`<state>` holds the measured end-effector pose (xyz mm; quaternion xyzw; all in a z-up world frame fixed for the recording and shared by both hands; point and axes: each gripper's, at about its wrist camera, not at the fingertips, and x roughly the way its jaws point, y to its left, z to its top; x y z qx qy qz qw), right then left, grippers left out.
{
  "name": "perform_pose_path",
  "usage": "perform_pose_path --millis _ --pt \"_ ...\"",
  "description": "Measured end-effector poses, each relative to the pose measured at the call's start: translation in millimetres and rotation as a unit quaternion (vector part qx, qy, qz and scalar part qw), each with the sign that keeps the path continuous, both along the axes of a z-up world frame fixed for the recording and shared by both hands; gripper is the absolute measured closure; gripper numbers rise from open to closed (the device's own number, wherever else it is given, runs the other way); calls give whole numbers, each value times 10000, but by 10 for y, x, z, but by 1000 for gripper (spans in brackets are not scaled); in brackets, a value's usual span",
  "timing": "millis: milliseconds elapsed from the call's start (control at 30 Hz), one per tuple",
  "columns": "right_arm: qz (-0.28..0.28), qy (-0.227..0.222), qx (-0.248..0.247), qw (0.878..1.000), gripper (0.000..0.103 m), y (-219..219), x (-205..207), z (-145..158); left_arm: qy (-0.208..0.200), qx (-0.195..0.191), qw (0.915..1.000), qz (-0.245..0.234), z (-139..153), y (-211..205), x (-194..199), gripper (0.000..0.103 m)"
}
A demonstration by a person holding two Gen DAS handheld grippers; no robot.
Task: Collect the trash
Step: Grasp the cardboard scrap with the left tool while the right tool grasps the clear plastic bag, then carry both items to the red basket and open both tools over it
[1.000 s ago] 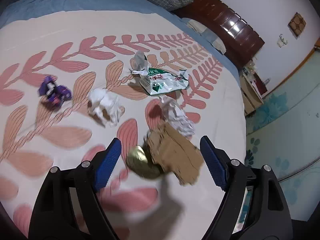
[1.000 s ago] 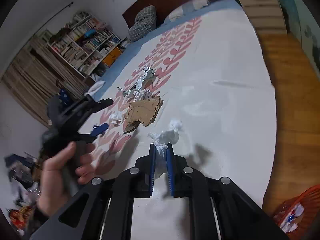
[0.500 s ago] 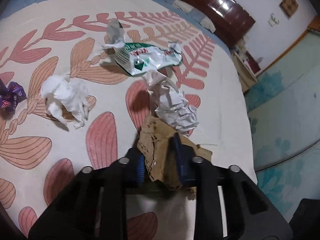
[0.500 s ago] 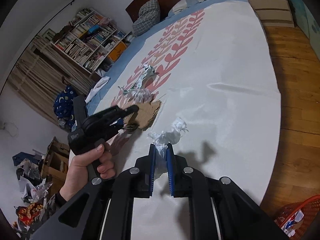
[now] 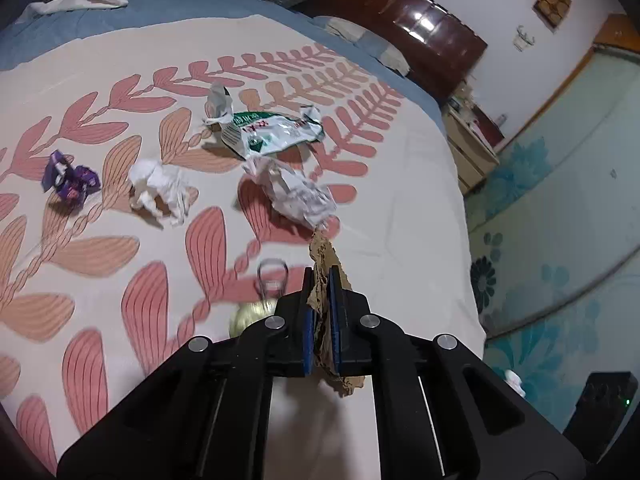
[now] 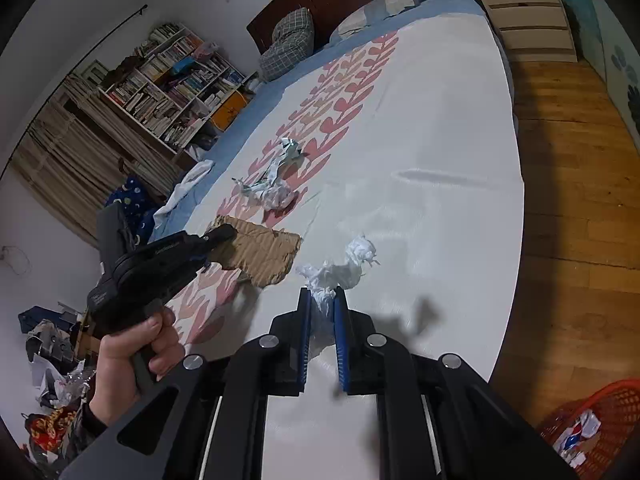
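My left gripper [image 5: 320, 276] is shut on a torn piece of brown cardboard [image 5: 321, 254], held on edge above the leaf-patterned bedspread [image 5: 100, 248]. The right wrist view shows the same left gripper [image 6: 218, 236] in a person's hand, with the cardboard [image 6: 264, 252] sticking out flat. My right gripper [image 6: 320, 292] is shut on a crumpled white tissue [image 6: 344, 268]. On the bed lie a purple wrapper [image 5: 70, 180], a white tissue wad [image 5: 158, 190], crumpled paper [image 5: 298, 194], a green-and-white plastic bag [image 5: 276, 132] and a blurred gold round thing [image 5: 250, 314].
A red basket [image 6: 592, 424] holding trash stands on the wooden floor [image 6: 568, 200] at the lower right, past the bed's edge. Bedside drawers [image 6: 528, 12], a checked pillow [image 6: 288, 44] and a bookshelf [image 6: 172, 80] lie farther off. Clutter covers the floor at the left.
My left gripper closed from wide open onto the cardboard and raised it off the bedspread, leaving the gold thing behind. The right gripper stayed put with its tissue.
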<state>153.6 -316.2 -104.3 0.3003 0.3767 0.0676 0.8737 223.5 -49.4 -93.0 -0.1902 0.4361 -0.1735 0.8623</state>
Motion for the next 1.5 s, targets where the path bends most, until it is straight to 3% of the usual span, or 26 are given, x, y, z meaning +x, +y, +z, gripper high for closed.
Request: perform_pose_path --millis 200,333,500,667,767,900,1067,1200,1300,1400,1500 --pt "92 -29 -52 9999 91 176 -99 36 -42 -117 9999 -27 88 14 -173 98" --pt "156 -197 -326 9992 91 275 -181 173 -235 -295 9992 -140 323 47 -416 98" --pt "143 -505 -549 9971 91 340 -482 430 -609 -180 9976 -289 704 43 -917 98" --pt "-78 -990 -1038 9896 91 183 -1223 872 -1090 -55 9915 -705 1071 -288 -1386 98" --pt "-476 -1094 -1268 9847 91 -132 -1848 1045 -1436 -47 9817 -1248 1322 -739 -1671 98" --pt "-1310 -890 -1643 9736 91 -697 -2759 1100 -1681 -42 9617 -2166 1497 -1498 -2106 98" --pt "-2025 -303 -1722 9636 90 -1271 -3525 800 -1376 250 9377 -3181 1166 -2415 -2496 98" --pt "-2247 363 -1615 9603 90 -1591 -3806 305 -878 727 9127 -3925 579 -3085 -2713 98" --pt "-2260 928 -1255 9616 91 -1805 -3915 -212 -596 1005 8902 -4404 47 -3522 -2841 98" --pt "-2198 1243 -1038 9620 91 -1888 -3975 -571 76 1147 8738 -4725 -337 -3750 -2814 98" --pt "-2131 1420 -908 9624 91 -1835 -3920 -837 196 1373 8719 -4696 -448 -3769 -2741 98"
